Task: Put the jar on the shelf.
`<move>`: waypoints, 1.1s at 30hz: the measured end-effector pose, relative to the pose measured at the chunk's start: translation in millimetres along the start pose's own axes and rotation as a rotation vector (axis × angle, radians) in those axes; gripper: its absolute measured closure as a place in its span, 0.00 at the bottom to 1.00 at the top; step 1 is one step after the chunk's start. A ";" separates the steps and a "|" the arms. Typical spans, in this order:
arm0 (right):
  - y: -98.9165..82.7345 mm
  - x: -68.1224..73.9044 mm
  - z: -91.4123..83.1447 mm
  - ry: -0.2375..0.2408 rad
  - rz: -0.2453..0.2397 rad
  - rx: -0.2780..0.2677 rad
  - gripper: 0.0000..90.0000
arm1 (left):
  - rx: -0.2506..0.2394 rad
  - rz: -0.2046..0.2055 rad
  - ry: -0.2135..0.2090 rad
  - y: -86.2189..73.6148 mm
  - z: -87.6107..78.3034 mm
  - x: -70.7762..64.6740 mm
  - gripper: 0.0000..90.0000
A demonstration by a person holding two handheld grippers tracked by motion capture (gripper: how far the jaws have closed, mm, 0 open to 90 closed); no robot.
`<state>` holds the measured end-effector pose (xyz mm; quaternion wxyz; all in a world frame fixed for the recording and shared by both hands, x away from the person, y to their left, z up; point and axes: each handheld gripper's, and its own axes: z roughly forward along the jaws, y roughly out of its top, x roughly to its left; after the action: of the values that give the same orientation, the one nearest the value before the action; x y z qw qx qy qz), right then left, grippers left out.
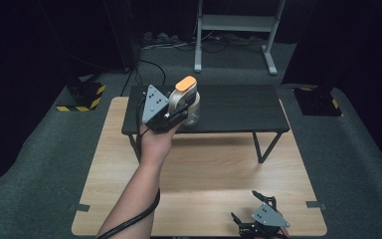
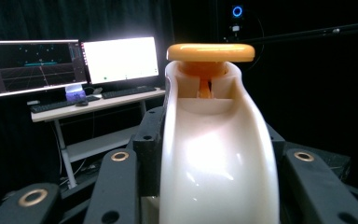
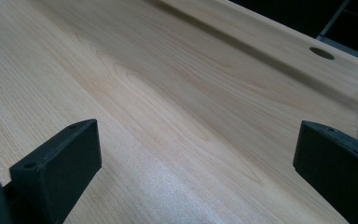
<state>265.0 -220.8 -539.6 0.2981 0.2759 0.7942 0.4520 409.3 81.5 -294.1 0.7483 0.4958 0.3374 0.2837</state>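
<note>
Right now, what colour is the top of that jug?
Orange, on the jug's lid; clearest in the left gripper view.

No text, label, brand or number can be read anywhere. The two monitors in the left gripper view carry screen content (one dark with faint lines, one glaring white), but nothing on them is legible at this size.

looking down and forward over the wooden table from high above; riding close behind a cream handle, facing monitors; skimming the same table near its front edge.
</note>
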 end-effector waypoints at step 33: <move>-0.1 -0.7 -0.1 -0.001 0.006 -0.003 0.00 | 0.029 -0.072 0.008 -8.4 20.9 14.1 0.63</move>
<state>265.4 -221.4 -539.6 0.2974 0.2781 0.7924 0.4542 435.2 77.8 -299.2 0.7493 0.4929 0.3623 0.2537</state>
